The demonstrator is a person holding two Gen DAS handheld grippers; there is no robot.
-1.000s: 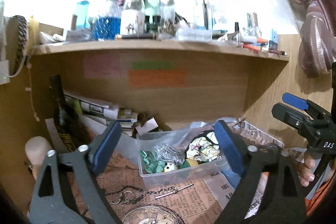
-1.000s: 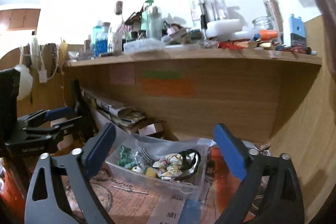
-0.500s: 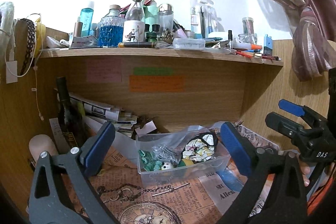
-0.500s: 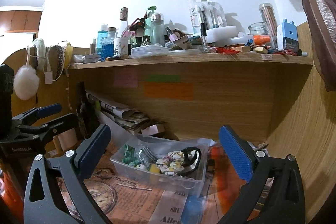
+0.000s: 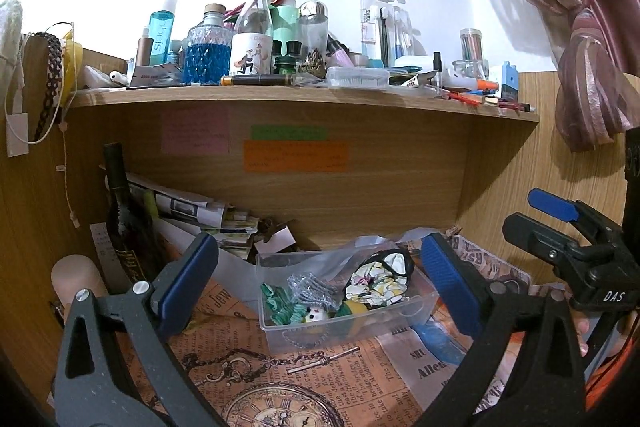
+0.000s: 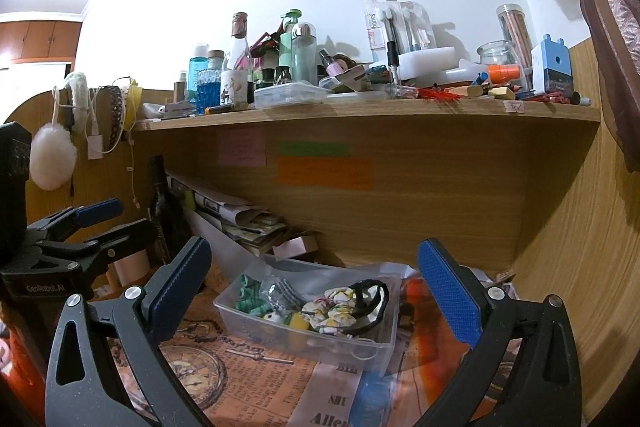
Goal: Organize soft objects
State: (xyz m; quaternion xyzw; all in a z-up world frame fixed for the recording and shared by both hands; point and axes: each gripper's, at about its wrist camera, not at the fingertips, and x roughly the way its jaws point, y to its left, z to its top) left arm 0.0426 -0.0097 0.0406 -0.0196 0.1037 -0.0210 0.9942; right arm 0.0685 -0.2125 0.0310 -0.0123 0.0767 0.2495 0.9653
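both the left gripper [image 5: 316, 279] and the right gripper [image 6: 312, 277] stand wide, holding nothing, above the clear plastic box [image 5: 394, 317] of soft fabric hair ties [image 5: 378, 285] at lower centre.

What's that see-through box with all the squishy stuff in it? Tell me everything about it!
The clear plastic box is a shallow, lidless rectangle sitting flat on old-newspaper-print paper under the wooden shelf. Inside lie green ruffled scrunchies, a silvery one, a floral one, a black band and a small yellow piece. Crinkled clear plastic touches its back. No gripper touches it.
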